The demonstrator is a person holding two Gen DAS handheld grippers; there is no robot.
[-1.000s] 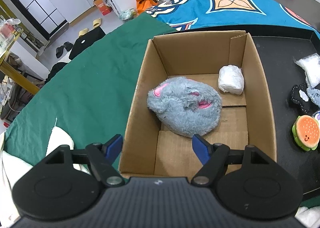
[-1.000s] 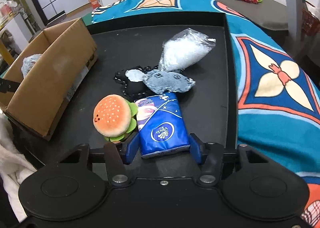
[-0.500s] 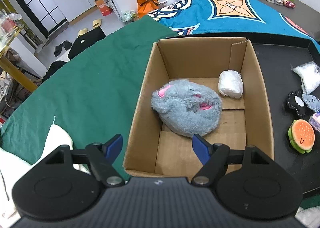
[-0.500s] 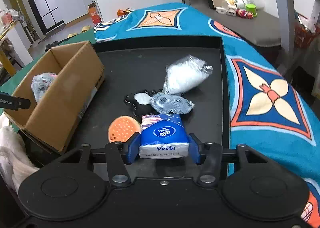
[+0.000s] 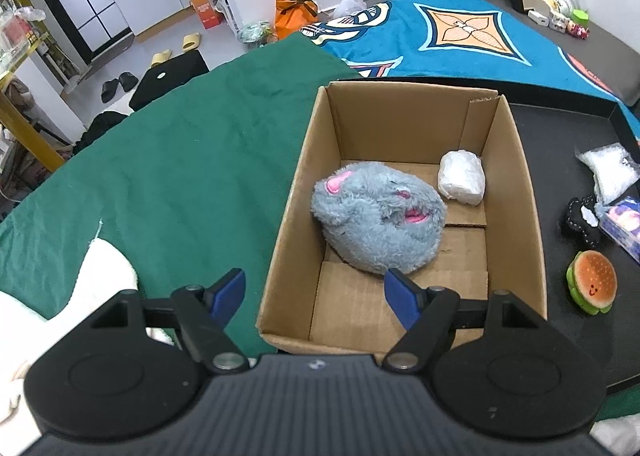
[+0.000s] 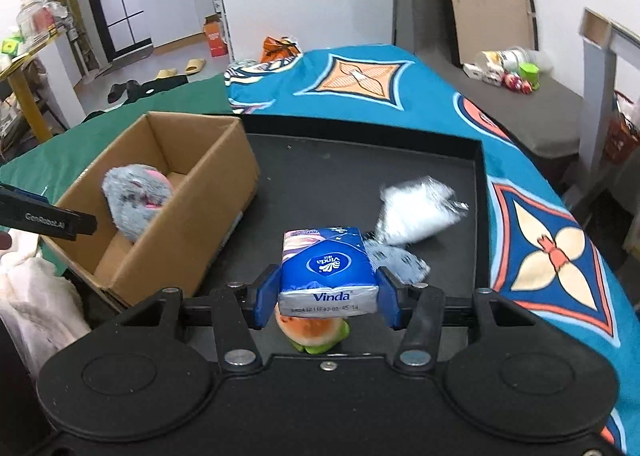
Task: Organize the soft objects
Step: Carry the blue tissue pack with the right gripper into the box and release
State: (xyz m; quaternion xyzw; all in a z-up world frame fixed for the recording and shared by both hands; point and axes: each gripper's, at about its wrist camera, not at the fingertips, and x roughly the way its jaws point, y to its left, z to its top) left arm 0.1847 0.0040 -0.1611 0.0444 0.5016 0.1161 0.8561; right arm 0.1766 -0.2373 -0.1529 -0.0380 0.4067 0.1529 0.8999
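Observation:
A blue Vinda tissue pack (image 6: 326, 268) hangs above the black tray (image 6: 360, 159), with my right gripper (image 6: 325, 298) shut on its sides. Below it lies a burger plush (image 6: 314, 334), partly hidden; the burger plush (image 5: 592, 282) shows whole in the left wrist view. The cardboard box (image 5: 304, 183) holds a grey mouse plush (image 5: 378, 230) and a white wrapped bundle (image 5: 462, 177). My left gripper (image 5: 316, 292) stands open over the box's near edge with nothing between its fingers. The box (image 6: 208, 191) is left of the tissue pack.
On the tray lie a clear bag of white filling (image 6: 416, 209), a grey fabric piece (image 6: 396, 258) and a black plush piece (image 5: 582, 219). A green cloth (image 5: 160, 175) lies left of the box, a blue patterned cloth (image 6: 540, 223) lies right, and white fabric (image 5: 96, 284) is near left.
My right gripper lifted the tissue pack off the tray and turned toward the box. The burger plush now sits under the pack. The left gripper barely shifted.

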